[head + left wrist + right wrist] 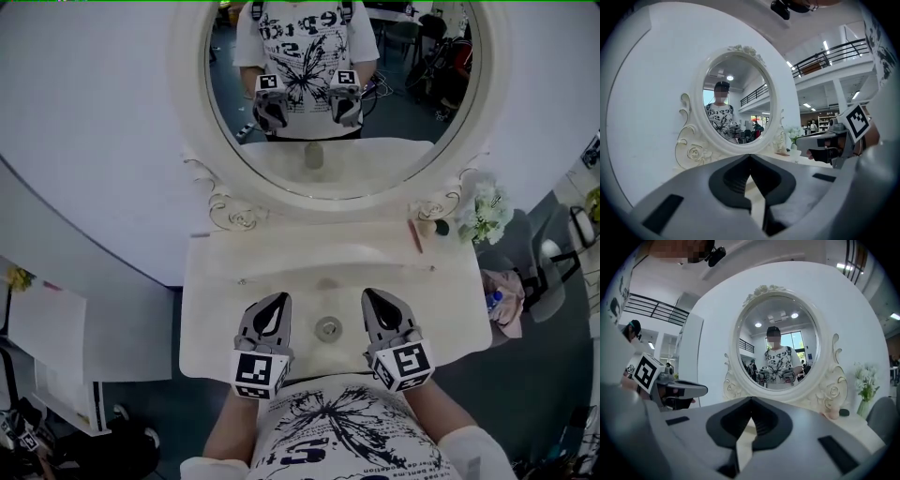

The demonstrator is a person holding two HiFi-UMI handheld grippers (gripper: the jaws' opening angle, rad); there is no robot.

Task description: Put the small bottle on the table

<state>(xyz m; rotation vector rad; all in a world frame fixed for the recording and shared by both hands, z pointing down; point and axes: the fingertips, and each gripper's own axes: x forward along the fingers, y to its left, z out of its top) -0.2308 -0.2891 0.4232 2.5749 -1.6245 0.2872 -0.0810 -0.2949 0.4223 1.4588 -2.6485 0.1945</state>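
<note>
1. White vanity table (pixel 225 309) with a big round mirror (pixel 412 122) behind it.
2. Left gripper (pixel 278 305) and right gripper (pixel 373 300) hover over the tabletop, both clamped fully closed with nothing in them.
3. Small bottle (pixel 328 328) stands on the table between them. It's pale and round-topped. My guess is it's light, hard and a bit slick, so pinch the body from the sides.

My left gripper (pixel 277 302) and right gripper (pixel 373 298) looked like matt grey plastic with darker ribbed pads, the near table (pixel 211 319) was smooth cream with a soft sheen, and the far mirror (pixel 394 122) had glossy glass in a carved cream frame (pixel 225 202).
</note>
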